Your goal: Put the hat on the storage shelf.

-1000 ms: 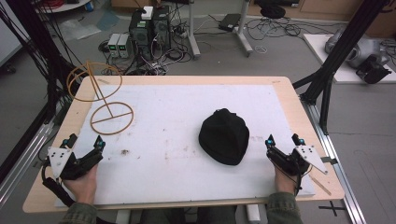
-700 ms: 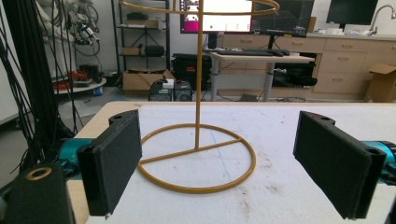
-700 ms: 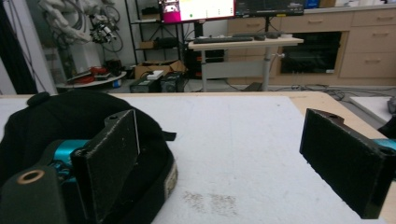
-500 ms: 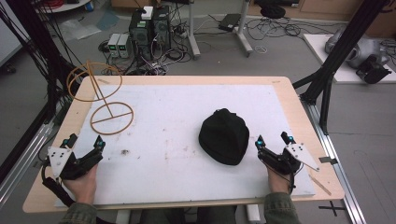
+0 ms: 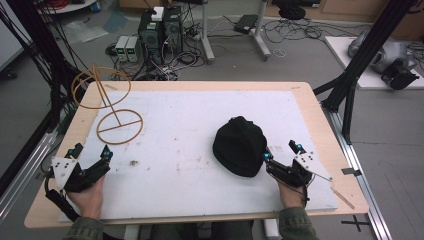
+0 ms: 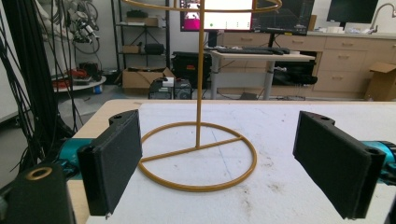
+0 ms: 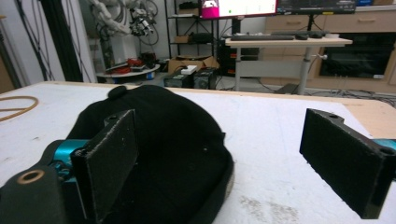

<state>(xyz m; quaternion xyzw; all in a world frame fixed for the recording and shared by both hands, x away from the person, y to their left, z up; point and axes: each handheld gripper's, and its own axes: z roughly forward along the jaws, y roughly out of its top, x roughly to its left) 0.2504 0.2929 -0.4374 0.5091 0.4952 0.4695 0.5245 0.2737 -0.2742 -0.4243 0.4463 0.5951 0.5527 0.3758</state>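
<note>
Right gripper (image 5: 281, 157) (fingers spread, like the left gripper's (image 5: 91, 156)) sits beside the black cap (image 5: 240, 145), lower right; closing now could pinch air.

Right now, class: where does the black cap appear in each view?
High view: black cap right of centre, beside the right tongs.
Left gripper view: not in it.
Right gripper view: cap lower left, behind the left jaw.
Shared landmark: gold wire stand.

High view overhead; claw views low (tabletop (image 5: 200, 130) shared).
</note>
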